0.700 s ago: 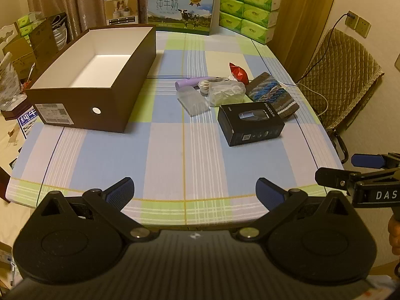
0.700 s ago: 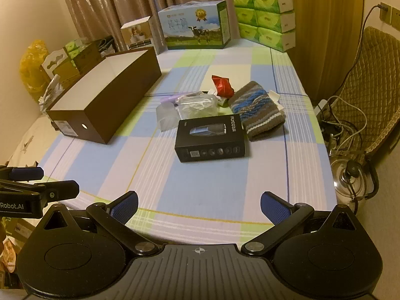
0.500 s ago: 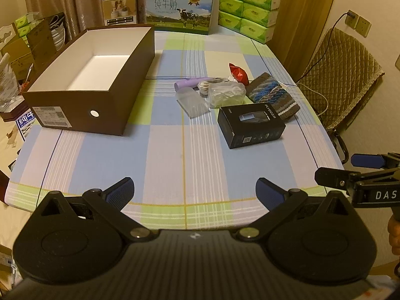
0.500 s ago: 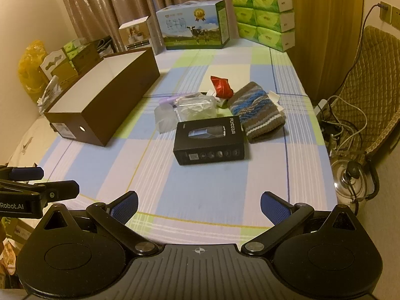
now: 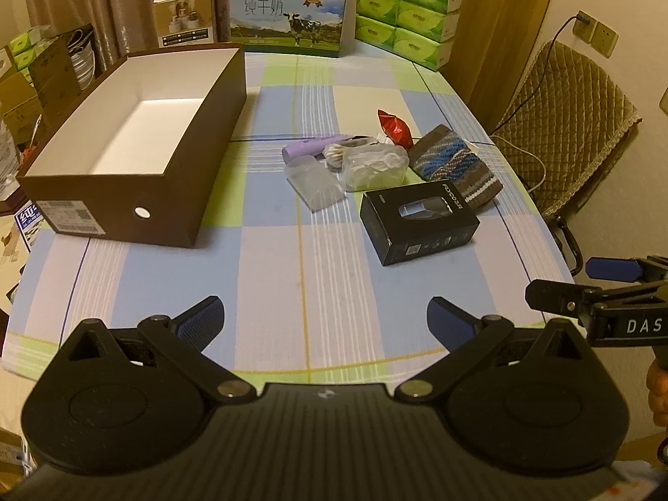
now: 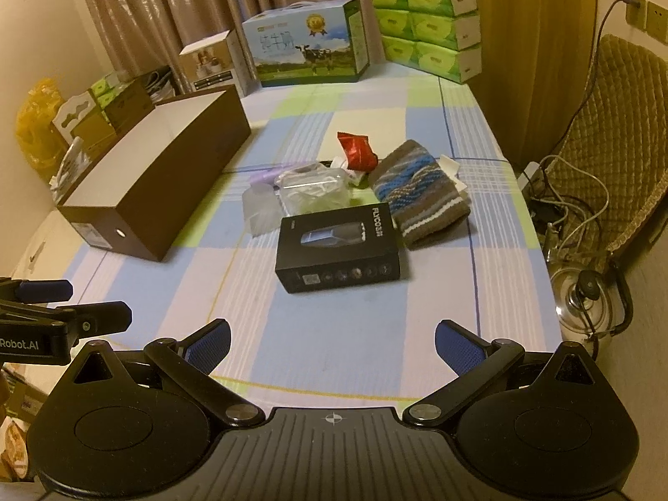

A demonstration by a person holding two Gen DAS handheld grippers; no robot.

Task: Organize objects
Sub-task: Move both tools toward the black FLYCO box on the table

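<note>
Nothing is sorted yet: on the checked table (image 5: 317,259) the brown box (image 5: 137,158) stands empty, while the black carton (image 5: 417,225), knitted pouch (image 5: 455,167) and small clutter (image 5: 346,163) lie beside it, both tools—left tool (image 5: 325,317), right tool (image 6: 332,338)—spread wide, holding nothing.

"FLYCO" on black box (image 6: 339,253)

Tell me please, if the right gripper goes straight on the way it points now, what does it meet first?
Probably the black box: it lies ahead of the open right gripper, with only bare tablecloth between. Depth is unclear, so it might touch the cloth first.
</note>
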